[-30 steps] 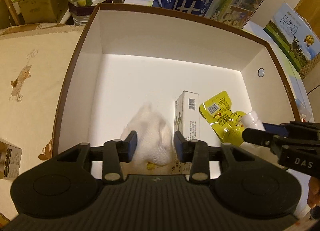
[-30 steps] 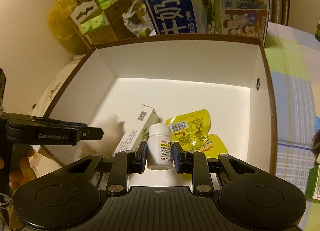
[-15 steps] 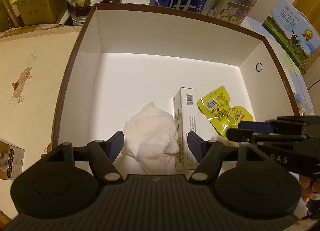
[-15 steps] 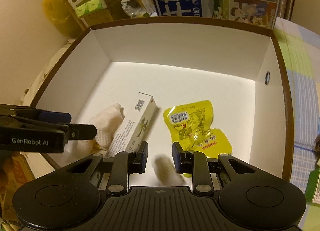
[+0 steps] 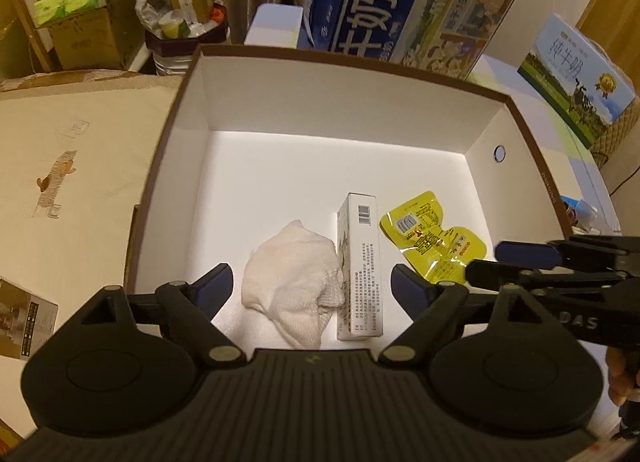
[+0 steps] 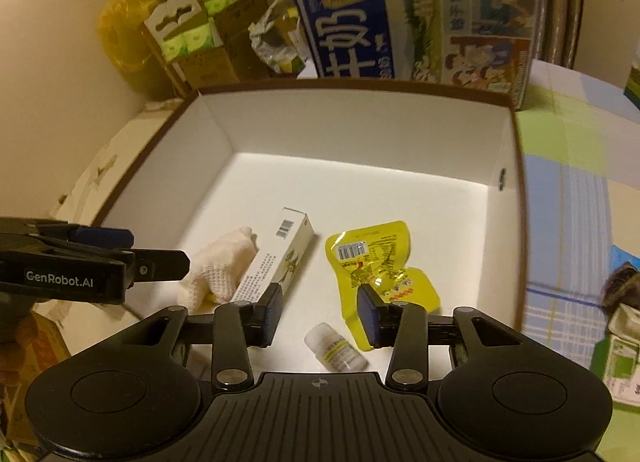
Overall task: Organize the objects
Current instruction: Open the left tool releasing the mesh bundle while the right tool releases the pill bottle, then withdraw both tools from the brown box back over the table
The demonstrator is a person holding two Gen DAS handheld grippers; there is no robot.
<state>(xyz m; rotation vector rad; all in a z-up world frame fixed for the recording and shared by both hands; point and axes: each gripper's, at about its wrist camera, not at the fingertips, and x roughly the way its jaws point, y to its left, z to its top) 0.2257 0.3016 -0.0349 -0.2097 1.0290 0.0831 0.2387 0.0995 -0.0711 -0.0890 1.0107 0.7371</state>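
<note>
Both the left hand-held gripper [image 5: 308, 286] and right hand-held gripper [image 6: 320, 314] are hanging wide and empty over the box [image 6: 360, 118]. The small bottle [image 6: 335, 352] is lying on its side near the box's front edge. It is likely rolling if a descending finger nudges it.

Inside the white box [image 5: 256, 166] lie four things — a crumpled white cloth [image 5: 294, 282] touching a long carton [image 5: 362, 262] on its side, a yellow pouch [image 5: 430, 240] beside it, and a small white bottle [image 6: 335, 351] tipped over near the pouch.

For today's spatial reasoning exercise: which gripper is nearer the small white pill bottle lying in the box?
Right. The right gripper hangs open directly above the pill bottle; the left gripper is open over the white cloth, beyond the carton.
</note>
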